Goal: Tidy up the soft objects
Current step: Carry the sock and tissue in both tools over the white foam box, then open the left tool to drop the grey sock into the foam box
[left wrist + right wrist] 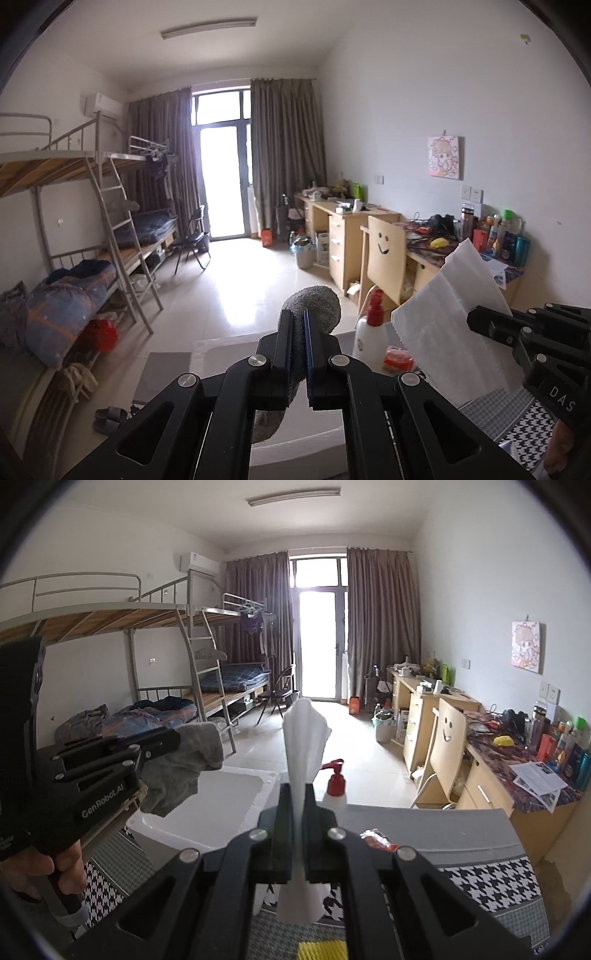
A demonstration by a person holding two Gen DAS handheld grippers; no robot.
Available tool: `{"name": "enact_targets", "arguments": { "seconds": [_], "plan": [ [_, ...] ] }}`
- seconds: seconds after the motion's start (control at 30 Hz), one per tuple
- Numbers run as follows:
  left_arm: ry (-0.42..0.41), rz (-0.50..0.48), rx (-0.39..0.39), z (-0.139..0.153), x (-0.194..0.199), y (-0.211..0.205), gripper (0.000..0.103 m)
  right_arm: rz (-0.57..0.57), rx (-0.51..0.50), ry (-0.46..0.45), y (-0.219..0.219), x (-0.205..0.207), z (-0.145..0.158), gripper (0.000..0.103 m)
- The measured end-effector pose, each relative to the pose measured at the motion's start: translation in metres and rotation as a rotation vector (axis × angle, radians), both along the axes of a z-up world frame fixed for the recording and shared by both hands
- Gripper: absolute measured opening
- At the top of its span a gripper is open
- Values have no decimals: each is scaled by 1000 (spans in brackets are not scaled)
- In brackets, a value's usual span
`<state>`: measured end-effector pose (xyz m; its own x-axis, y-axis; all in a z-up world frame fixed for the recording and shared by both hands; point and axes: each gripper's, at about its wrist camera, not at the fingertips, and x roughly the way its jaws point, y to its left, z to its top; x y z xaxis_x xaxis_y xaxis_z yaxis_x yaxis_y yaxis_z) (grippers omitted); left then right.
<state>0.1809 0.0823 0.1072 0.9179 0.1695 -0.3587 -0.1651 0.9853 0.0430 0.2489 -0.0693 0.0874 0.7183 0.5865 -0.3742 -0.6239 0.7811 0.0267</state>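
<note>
Left wrist view: left gripper (298,343) clenches a limp grey sock (314,302) midway; right gripper (298,812) pinches a light, floppy white cloth (304,734), both above the white bin (221,794).

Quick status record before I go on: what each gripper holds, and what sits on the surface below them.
left gripper: shut on the grey sock, held in the air
right gripper: shut on the white cloth, held in the air
white bin: below the sock, open; contents not visible
pump bottle: upright, red top, beyond the white cloth
red packet: lying on the grey mat
</note>
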Motion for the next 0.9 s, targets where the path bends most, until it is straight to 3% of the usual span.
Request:
{"name": "enact_targets", "arguments": {
  "seconds": [0.47, 0.67, 0.7, 0.73, 0.77, 0.8, 0.83, 0.9],
  "plan": [
    [47, 49, -38, -16, 11, 20, 6, 71, -18, 20, 34, 9, 3, 7],
    [109, 73, -59, -30, 24, 31, 8, 81, -26, 27, 41, 12, 2, 7],
    [118, 75, -67, -32, 25, 33, 16, 83, -28, 29, 42, 14, 3, 7],
    [123, 86, -66, -32, 26, 36, 35, 84, -32, 29, 44, 15, 3, 7],
    [123, 92, -63, -32, 25, 38, 47, 84, -35, 28, 47, 14, 4, 7],
    [111, 100, -64, -32, 22, 40, 67, 85, -39, 26, 49, 14, 4, 7],
    [96, 106, -65, -32, 19, 41, 75, 86, -40, 25, 49, 14, 4, 7],
    [82, 123, -59, -30, 13, 45, 76, 88, -41, 23, 50, 15, 4, 7]
  ]
}}
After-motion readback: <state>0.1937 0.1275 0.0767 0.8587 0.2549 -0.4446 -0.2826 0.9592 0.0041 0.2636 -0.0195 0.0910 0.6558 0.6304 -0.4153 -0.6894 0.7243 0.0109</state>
